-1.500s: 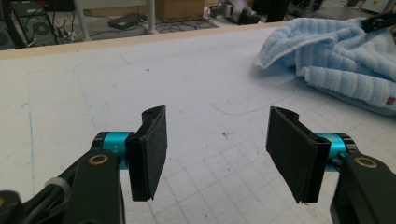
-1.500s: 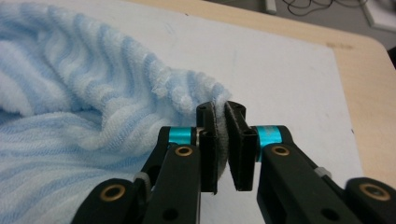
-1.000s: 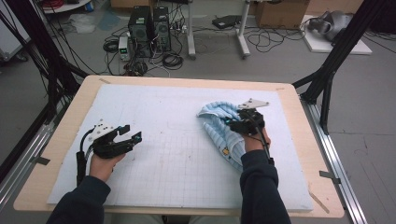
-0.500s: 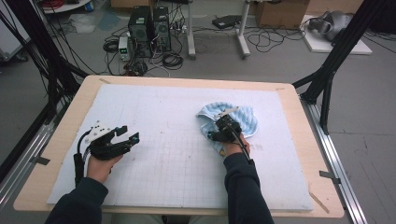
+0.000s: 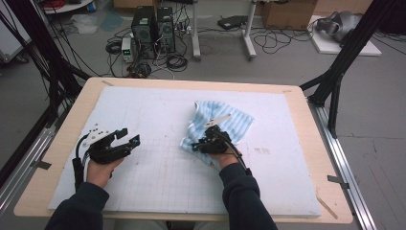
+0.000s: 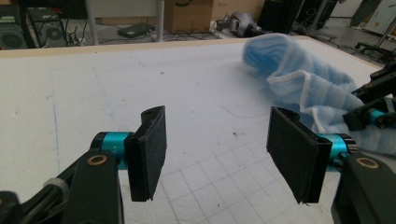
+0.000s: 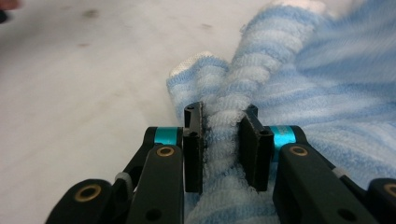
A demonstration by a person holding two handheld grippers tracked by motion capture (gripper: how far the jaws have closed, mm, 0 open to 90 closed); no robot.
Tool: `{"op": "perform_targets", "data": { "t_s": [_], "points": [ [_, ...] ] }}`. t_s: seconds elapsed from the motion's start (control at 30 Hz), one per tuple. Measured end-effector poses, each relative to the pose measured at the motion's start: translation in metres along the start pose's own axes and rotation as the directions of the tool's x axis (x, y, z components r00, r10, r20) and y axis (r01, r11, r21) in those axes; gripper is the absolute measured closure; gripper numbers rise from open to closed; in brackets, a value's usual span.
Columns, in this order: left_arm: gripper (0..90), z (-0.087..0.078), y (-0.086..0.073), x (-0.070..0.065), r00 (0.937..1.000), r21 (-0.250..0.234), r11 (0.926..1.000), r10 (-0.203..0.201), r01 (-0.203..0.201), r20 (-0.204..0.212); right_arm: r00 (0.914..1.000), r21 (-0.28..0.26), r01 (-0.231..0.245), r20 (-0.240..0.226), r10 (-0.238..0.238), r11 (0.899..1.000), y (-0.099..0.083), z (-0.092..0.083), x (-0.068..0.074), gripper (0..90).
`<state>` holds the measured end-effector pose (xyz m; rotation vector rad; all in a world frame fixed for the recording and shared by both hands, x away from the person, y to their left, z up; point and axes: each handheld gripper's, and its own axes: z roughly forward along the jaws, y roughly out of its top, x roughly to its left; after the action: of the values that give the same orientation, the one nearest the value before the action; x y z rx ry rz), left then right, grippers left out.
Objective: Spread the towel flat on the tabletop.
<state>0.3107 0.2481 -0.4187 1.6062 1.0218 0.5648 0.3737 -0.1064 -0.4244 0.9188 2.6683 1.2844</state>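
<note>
Right tongs (image 7: 222, 149) have just been closing and now pinch the blue striped towel (image 5: 225, 124), bunched at the counter's (image 5: 287, 191) two o'clock; left tongs (image 6: 224, 154) gape empty; that thin fold may slip free

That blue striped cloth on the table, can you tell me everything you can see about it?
The cloth is a soft, fluffy towel with light blue and white stripes and a white hem. It lies crumpled in a bunched heap on the white mat, right of the middle. The right gripper has just been closing its jaws, and a fold of the towel is squeezed between them. The left gripper stands open, apart from it.
</note>
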Motion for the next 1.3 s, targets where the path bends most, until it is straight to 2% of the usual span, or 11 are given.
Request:
{"op": "perform_targets", "data": {
  "t_s": [0.13,0.23,0.3,0.6,0.83,0.9,1.0,1.07,1.2,1.23,1.3],
  "points": [
    [38.2,-0.002,0.0,0.002,1.0,-0.004,1.0,-0.001,0.001,-0.004,0.9973,-0.017,0.041,-0.06,-0.042,0.999,0.008,0.009,0.019,73.2],
    [38.2,-0.003,0.0,0.003,1.0,-0.004,1.0,-0.002,0.002,-0.006,0.9938,-0.049,0.034,-0.105,-0.039,0.998,0.011,0.008,0.024,72.9],
    [38.2,-0.003,0.0,0.003,1.0,-0.001,1.0,-0.002,0.002,-0.006,0.9941,-0.064,0.036,-0.1,-0.042,0.997,0.012,0.003,0.023,72.5],
    [38.6,0.002,-0.001,-0.004,0.9999,0.003,1.0,0.001,-0.001,0.012,0.9986,-0.084,-0.005,0.051,0.009,0.996,-0.001,-0.023,-0.009,68.8],
    [38.5,0.005,-0.002,-0.007,0.9998,0.009,0.9999,0.005,-0.005,0.022,0.9792,-0.116,-0.056,0.187,0.077,0.992,-0.016,-0.047,-0.036,67.4],
    [38.6,0.006,-0.002,-0.009,0.9996,0.014,0.9999,0.009,-0.01,0.027,0.97,-0.129,-0.068,0.224,0.096,0.989,-0.019,-0.053,-0.041,65.1],
    [38.6,0.008,-0.003,-0.012,0.9993,0.019,0.9997,0.013,-0.014,0.035,0.9444,-0.133,-0.097,0.301,0.133,0.986,-0.025,-0.062,-0.048,52.2],
    [38.5,0.009,-0.003,-0.013,0.9992,0.021,0.9996,0.015,-0.016,0.038,0.9149,-0.13,-0.112,0.373,0.153,0.985,-0.028,-0.067,-0.051,48.4],
    [38.6,0.009,-0.003,-0.013,0.9992,0.02,0.9997,0.016,-0.017,0.037,0.8255,-0.118,-0.113,0.541,0.16,0.986,-0.036,-0.084,-0.054,46.4],
    [38.5,0.009,-0.003,-0.013,0.9992,0.022,0.9996,0.016,-0.017,0.037,0.8182,-0.13,-0.119,0.549,0.171,0.984,-0.038,-0.089,-0.056,46.3],
    [38.6,0.009,-0.003,-0.013,0.9992,0.02,0.9997,0.015,-0.016,0.036,0.8209,-0.163,-0.127,0.537,0.196,0.978,-0.043,-0.098,-0.059,46.2]
  ]
}}
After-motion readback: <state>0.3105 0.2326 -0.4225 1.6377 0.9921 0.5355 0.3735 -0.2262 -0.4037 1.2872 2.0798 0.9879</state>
